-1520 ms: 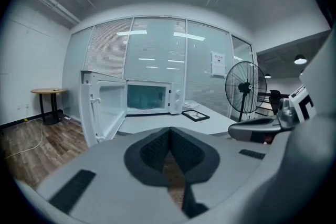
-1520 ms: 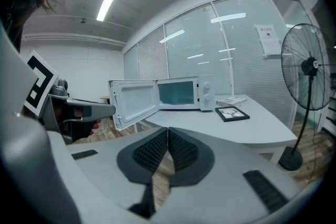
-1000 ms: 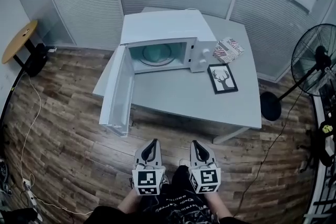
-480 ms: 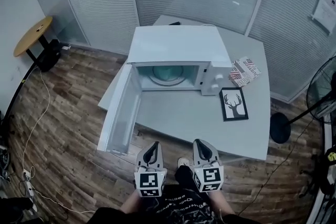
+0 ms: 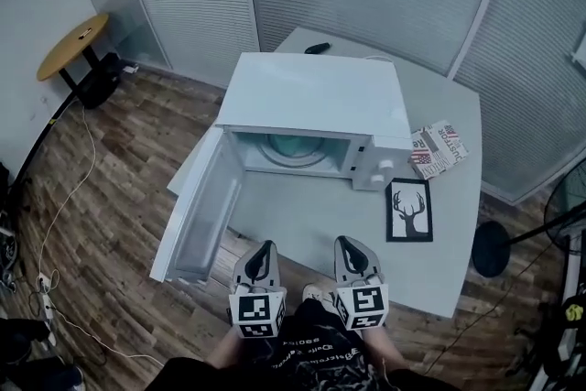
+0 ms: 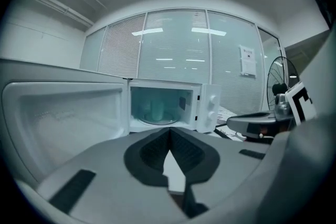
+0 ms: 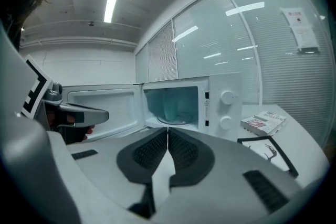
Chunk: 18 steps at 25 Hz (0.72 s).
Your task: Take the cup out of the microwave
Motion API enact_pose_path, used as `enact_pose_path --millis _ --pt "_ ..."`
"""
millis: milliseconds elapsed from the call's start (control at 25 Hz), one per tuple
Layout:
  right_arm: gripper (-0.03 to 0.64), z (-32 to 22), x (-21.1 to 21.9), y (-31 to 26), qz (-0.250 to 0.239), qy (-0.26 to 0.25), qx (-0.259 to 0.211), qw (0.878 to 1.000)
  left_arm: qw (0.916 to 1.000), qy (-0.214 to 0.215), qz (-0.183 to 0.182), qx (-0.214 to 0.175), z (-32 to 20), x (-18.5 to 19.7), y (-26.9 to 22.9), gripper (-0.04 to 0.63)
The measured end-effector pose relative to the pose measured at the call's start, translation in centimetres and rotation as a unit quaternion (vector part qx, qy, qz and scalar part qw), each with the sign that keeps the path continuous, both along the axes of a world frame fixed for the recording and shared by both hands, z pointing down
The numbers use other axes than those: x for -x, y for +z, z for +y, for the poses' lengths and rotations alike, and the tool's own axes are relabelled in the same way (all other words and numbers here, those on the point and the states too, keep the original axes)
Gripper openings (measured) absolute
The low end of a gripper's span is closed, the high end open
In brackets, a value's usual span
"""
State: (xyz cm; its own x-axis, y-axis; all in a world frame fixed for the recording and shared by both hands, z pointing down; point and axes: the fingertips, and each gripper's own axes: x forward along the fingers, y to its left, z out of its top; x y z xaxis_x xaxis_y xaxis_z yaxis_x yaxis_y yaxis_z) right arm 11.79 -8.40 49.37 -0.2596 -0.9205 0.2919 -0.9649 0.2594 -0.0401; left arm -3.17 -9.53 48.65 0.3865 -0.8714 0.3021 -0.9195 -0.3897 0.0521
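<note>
Head view: the microwave (image 5: 311,105) sits mid-desk (image 5: 302,224), its door (image 5: 197,215) swung out past the front left edge. The left gripper (image 5: 265,249) and right gripper (image 5: 346,244) hover short of the front edge.

Left gripper view: the jaws are pressed together and empty. What is probably the cup (image 6: 156,109) stands inside on the turntable.

Right gripper view: the jaws are likewise closed on nothing.

Reaching in with closed jaws could topple the cup, and the left gripper might clip the door.

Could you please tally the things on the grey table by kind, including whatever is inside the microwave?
Microwave: 1
Cup, inside the microwave: 1
Framed deer picture: 1
Printed book: 1
Small black object, too small to identify: 1
Total: 5
</note>
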Motion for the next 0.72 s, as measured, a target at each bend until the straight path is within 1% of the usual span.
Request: enact_pose_path --millis 240,360,520,720 --pt "0.005 -3.9 -1.4 -0.2 -0.003 -0.046 -0.003 0.999 0.9993 -0.035 -0.007 0.009 -2.2 -1.7 0.8 0.006" --pt "0.005 -5.4 -2.0 -0.1 -0.007 -0.067 -0.002 0.998 0.9987 -0.051 -0.007 0.004 -3.3 -2.8 0.6 0.006" --pt "0.006 -6.9 -2.4 0.5 -0.017 -0.084 0.01 0.996 0.9976 -0.068 -0.011 0.005 -4.0 -3.6 0.7 0.006" --pt "0.006 -8.2 -2.1 0.6 -0.026 -0.098 0.012 0.995 0.9969 -0.077 -0.012 0.009 -5.1 -3.7 0.5 0.006"
